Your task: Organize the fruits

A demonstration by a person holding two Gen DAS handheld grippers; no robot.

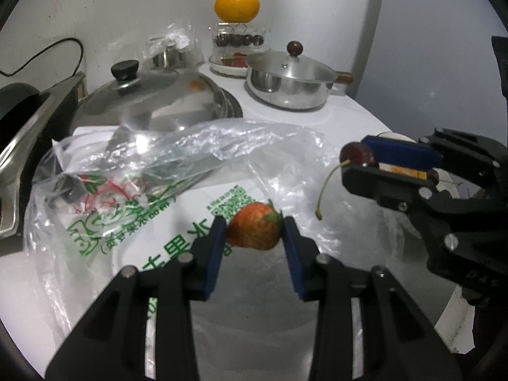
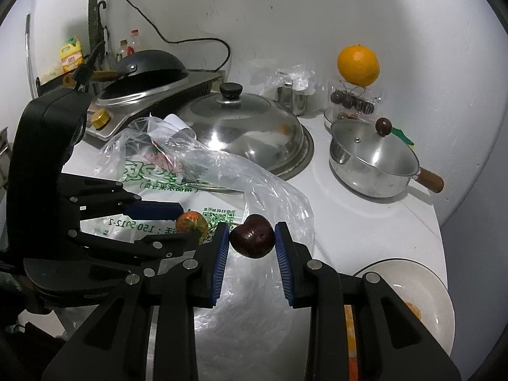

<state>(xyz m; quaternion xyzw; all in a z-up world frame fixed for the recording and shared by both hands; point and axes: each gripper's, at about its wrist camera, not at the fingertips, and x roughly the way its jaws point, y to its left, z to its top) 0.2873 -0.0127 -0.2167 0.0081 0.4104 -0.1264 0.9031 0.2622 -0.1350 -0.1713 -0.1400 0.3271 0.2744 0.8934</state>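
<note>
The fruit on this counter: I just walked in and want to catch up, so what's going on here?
A person is sorting fruit with two handheld grippers. The left gripper has its jaws shut on a strawberry, and the right gripper has its jaws shut on a dark cherry. Both are held above a clear plastic bag. An orange tops a clear tiered container by the wall.

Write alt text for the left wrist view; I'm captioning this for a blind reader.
A black left gripper with blue pads pinches a red strawberry above a crinkled clear plastic bag with green print, while the black right gripper holds a dark red cherry by it. Behind stand a domed steel lid, a lidded steel saucepan and an orange.
</note>
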